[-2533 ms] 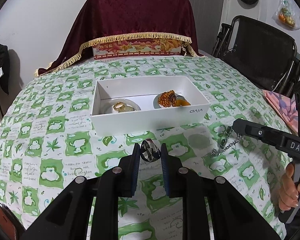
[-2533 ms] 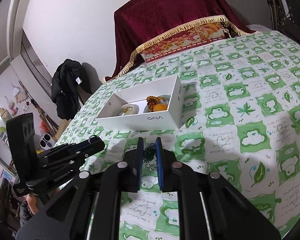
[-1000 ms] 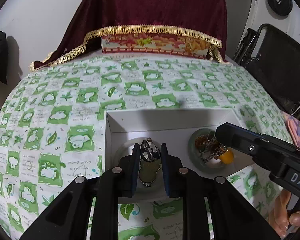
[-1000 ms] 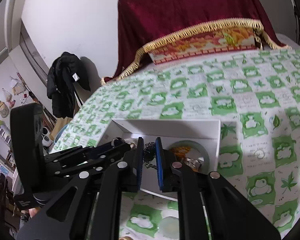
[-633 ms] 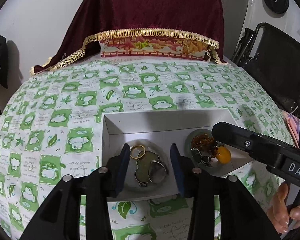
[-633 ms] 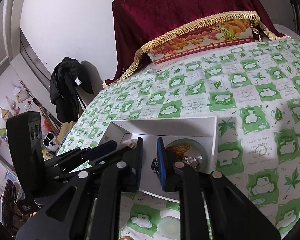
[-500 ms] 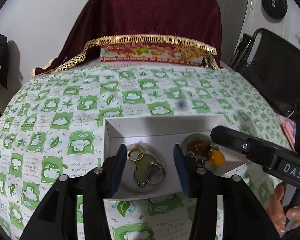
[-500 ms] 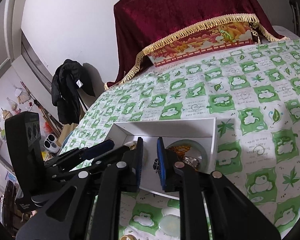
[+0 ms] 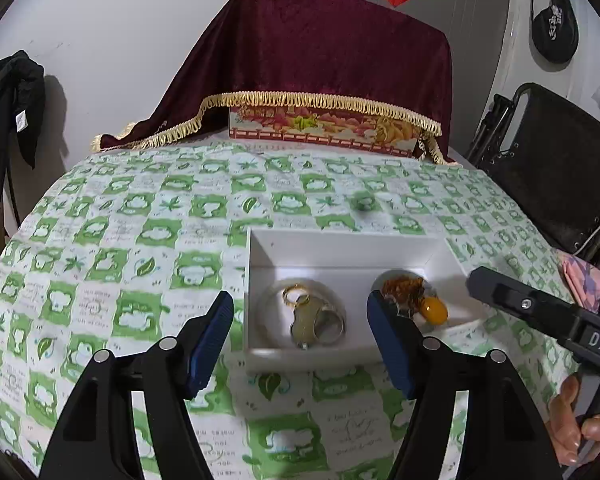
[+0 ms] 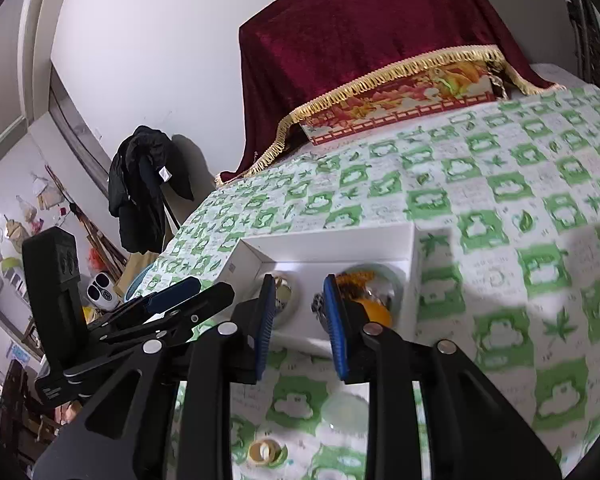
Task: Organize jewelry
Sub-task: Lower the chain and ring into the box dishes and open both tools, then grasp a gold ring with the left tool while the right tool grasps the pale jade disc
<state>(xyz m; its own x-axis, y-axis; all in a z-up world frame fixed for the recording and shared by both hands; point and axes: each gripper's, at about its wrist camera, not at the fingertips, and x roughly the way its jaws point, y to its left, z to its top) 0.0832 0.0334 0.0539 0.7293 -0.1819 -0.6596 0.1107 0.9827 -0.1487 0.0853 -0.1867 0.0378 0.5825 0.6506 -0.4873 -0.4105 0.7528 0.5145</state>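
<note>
The left tool [image 9: 300, 332] hangs over the near wall of the shallow white cardboard box [image 9: 340, 250], its blue-padded fingers [image 9: 210, 338] spread wide and holding nothing. The box sits on the surface covered by a green-and-white checked cloth [image 9: 140, 240]. Inside it, on the left, a pale round dish [image 9: 272, 308] carries a thin gold ring [image 9: 294, 294], a flat pale-green gourd-shaped pendant [image 9: 306, 320] and a wide silver ring [image 9: 332, 326], the three lying close together. On the right, a second pale dish [image 10: 388, 280] holds a heap of amber beads [image 9: 402, 290] with a smooth orange oval stone [image 9: 434, 314] at its near edge.

The right tool [image 10: 298, 312] is over the same box, fingers apart with a moderate gap and gripping nothing (a dark chain piece [image 10: 318, 306] shows just beside its right finger, too blurred to tell whether they touch). On the cloth in front of the box lie a small gold ring [image 10: 264, 450] and a translucent pale-green disc [image 10: 346, 408], near each other.
</note>
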